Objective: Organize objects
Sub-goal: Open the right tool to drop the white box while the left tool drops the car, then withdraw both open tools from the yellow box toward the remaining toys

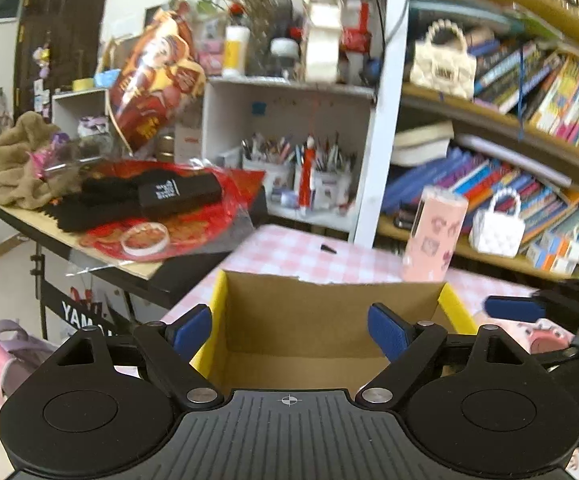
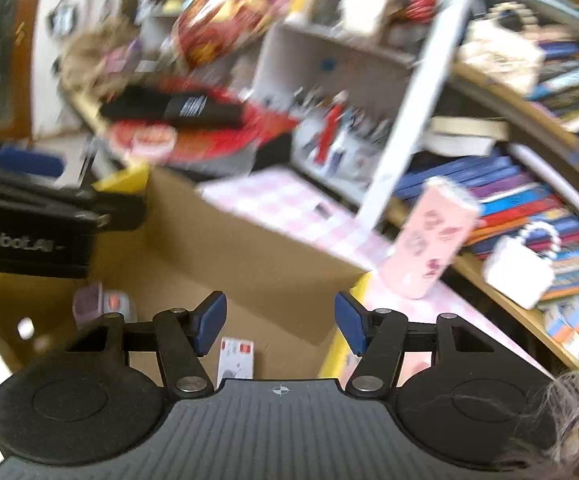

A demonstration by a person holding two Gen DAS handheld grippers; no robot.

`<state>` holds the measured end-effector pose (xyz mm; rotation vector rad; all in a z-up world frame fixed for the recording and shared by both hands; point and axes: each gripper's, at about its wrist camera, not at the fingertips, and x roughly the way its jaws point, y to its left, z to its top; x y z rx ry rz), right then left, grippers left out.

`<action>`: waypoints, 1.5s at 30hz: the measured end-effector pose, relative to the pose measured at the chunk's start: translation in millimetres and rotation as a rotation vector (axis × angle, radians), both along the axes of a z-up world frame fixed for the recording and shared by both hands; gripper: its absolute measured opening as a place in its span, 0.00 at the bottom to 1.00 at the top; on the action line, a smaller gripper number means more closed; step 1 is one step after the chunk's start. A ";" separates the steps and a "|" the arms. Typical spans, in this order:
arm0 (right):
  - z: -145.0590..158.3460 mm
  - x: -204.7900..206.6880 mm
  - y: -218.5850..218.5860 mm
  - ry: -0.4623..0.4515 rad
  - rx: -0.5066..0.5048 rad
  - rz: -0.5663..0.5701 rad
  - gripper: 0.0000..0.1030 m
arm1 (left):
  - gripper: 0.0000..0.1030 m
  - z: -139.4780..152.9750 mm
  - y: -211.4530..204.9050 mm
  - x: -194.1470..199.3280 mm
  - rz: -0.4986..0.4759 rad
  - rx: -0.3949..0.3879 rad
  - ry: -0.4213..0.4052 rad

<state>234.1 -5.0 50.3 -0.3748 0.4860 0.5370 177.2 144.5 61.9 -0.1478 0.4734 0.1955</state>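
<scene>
While the cardboard box (image 1: 329,320) sits directly ahead of my left gripper (image 1: 289,334), its brown interior filling the gap between the spread jaws, I read it as the place the loose things are meant to end up. My left jaws hold nothing, and from this view the part of the box floor I can see looks bare. My right gripper (image 2: 279,322) is also spread wide and empty, tilted over the same box (image 2: 249,248); just below its left jaw lies a small white packet (image 2: 236,360), and further left of that jaw a purple and grey item (image 2: 101,304) rests on the box floor, so I judge some sorting is already done. Beyond the right jaw, outside the box's yellow edge, a pink tumbler (image 2: 429,236) stands upright on the pink checked tablecloth (image 2: 289,200); in the left view it is ahead of the right jaw (image 1: 435,236), past the far wall. It looks the likeliest next pick, though the right view is too blurred for fine detail. Past the tumbler, bookshelves (image 1: 529,120) crowd the background.
</scene>
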 end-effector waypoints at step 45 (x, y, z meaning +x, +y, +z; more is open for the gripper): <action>-72.9 -261.8 -60.7 0.164 0.098 -0.562 0.70 | 0.91 -76.6 -44.9 -215.4 -0.149 -0.001 0.189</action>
